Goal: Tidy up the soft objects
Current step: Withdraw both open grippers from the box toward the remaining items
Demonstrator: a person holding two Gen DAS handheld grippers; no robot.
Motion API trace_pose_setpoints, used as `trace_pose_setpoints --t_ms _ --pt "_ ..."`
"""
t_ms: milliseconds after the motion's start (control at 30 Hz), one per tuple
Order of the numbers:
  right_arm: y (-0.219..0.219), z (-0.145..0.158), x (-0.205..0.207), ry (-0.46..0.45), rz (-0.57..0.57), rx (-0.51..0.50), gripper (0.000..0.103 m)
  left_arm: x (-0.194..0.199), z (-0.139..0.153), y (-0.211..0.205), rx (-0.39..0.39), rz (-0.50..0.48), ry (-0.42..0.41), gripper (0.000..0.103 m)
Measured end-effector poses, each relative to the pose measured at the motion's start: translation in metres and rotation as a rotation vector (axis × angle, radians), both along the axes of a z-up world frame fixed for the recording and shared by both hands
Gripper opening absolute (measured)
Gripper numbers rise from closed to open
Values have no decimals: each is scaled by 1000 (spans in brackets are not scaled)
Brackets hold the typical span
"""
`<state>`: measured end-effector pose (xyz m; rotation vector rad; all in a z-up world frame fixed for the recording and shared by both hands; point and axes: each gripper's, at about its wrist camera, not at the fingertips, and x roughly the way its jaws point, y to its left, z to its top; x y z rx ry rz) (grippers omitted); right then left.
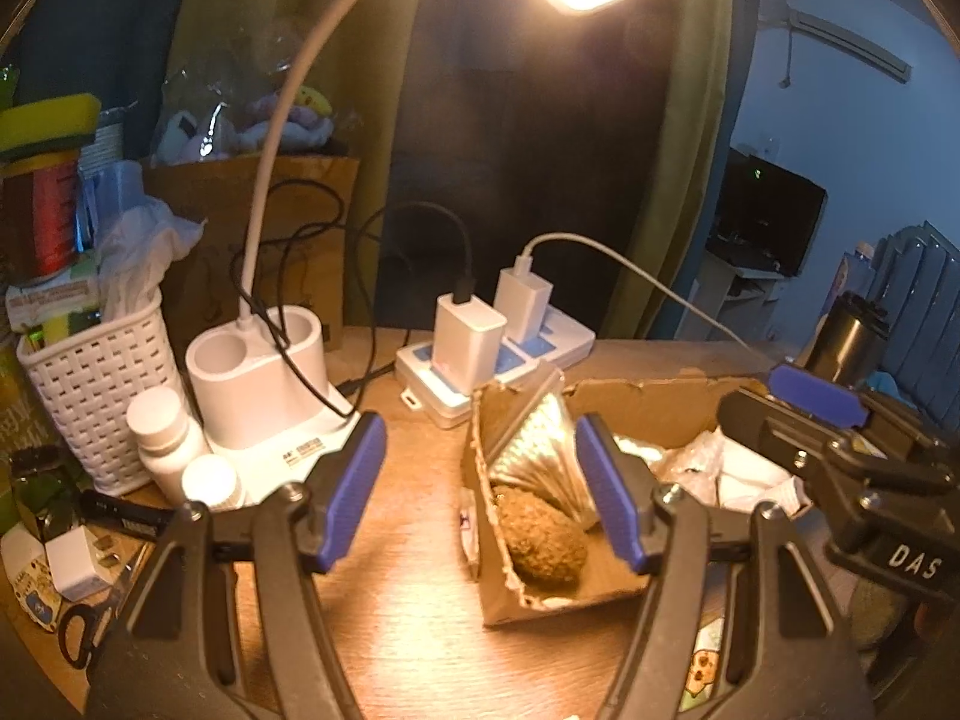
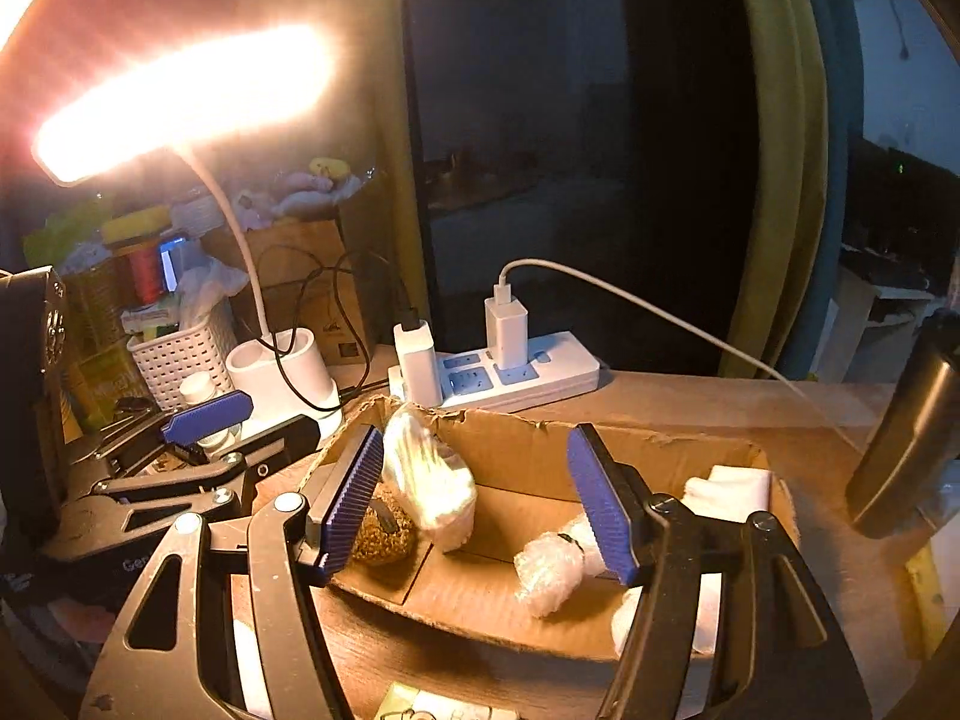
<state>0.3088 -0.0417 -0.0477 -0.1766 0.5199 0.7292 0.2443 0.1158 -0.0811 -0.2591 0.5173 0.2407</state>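
A shallow cardboard box [image 2: 516, 450] stands on the wooden table. In it lie a brown fuzzy soft object [image 2: 384, 534], a silvery crinkled bag [image 2: 429, 480], a clear bubble-wrap bundle [image 2: 549, 573] and white folded cloth [image 2: 729, 489]. My right gripper [image 2: 480, 501] is open and empty above the box, with nothing between its fingers. My left gripper [image 1: 480, 492] is open and empty at the box's left end [image 1: 498, 600], over the brown object [image 1: 543, 540] and silvery bag [image 1: 534, 456]. The right gripper's blue finger [image 1: 816, 393] shows at right in the left wrist view.
A white desk lamp base [image 1: 258, 378], white lattice basket [image 1: 96, 384], two white bottles [image 1: 165, 438] and scissors [image 1: 84, 624] crowd the left. A power strip with chargers [image 2: 498, 372] lies behind the box. A dark metal flask [image 2: 906, 432] stands at right.
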Motion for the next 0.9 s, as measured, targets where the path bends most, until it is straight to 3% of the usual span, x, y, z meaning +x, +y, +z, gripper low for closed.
trace_pose_setpoints --t_ms 900 --pt "-57 42 -74 -123 -71 33 68 -65 44 -37 48 -71 -112 69"
